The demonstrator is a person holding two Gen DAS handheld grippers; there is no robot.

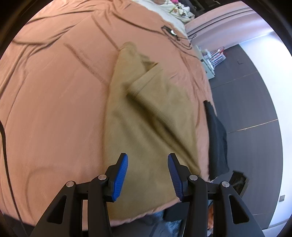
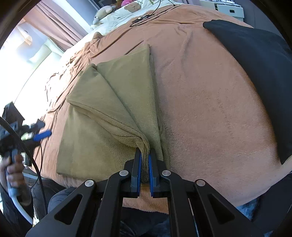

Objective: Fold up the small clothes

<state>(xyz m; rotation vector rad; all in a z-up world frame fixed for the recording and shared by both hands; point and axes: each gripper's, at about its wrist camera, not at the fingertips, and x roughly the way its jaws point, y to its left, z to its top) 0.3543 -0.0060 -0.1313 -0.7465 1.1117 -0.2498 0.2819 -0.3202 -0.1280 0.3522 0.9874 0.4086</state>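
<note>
Orange bedsheet (image 2: 209, 109); right claw (image 2: 145, 160) pinching olive garment (image 2: 113, 94).

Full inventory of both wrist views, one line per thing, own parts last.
olive garment: 1, olive-tan, partly folded on the bedspread, near edge pinched in the right tool
bedspread: 1, terracotta, covers the bed
black garment: 1, black, on the bed at the right of the right wrist view
black cable with small device: 1, black, far end of the bedspread
pillow with soft toys: several, cream and pink, head of the bed
curtain: 1, dusty pink, by the window
left tool: 1, black with blue pads, open, above the olive garment
right tool: 1, black with blue pads, shut on the olive garment
hand: 1, holding the left tool's handle
</note>
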